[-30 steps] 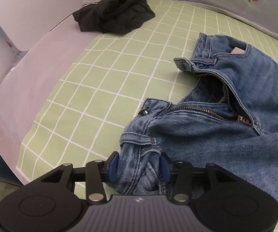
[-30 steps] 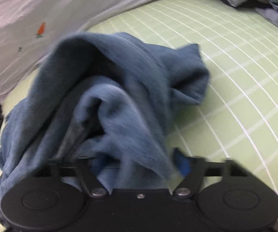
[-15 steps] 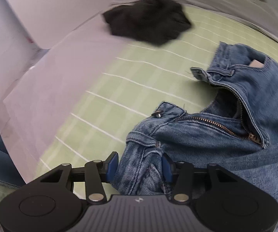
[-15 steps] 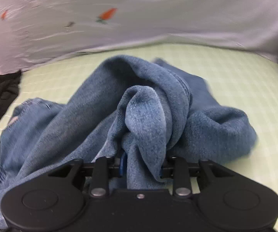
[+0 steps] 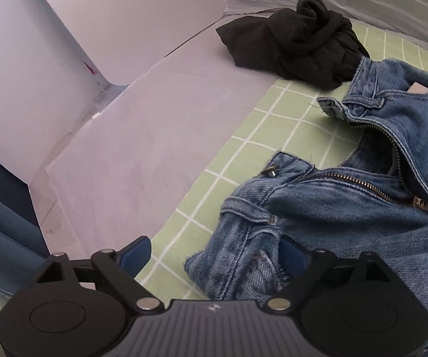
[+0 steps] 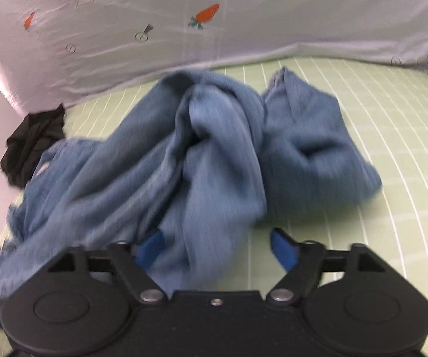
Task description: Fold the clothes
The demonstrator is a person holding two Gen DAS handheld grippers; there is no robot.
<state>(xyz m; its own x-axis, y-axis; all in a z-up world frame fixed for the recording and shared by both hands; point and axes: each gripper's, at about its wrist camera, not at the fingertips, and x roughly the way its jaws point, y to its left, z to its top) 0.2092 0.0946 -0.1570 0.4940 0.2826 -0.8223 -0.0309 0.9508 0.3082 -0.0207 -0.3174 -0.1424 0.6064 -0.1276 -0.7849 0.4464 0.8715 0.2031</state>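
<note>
The jeans (image 5: 347, 208) lie crumpled on the green checked surface (image 5: 273, 119). Both the left gripper (image 5: 214, 255) and the right gripper (image 6: 216, 247) are spread wide, holding nothing. Next, grab the waistband corners and pull flat.

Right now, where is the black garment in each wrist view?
Left wrist: black garment at top centre, beyond the jeans waistband.
Right wrist: it sits at the left edge, behind the jeans.
Shared landmark: the green checked sheet under both.
</note>
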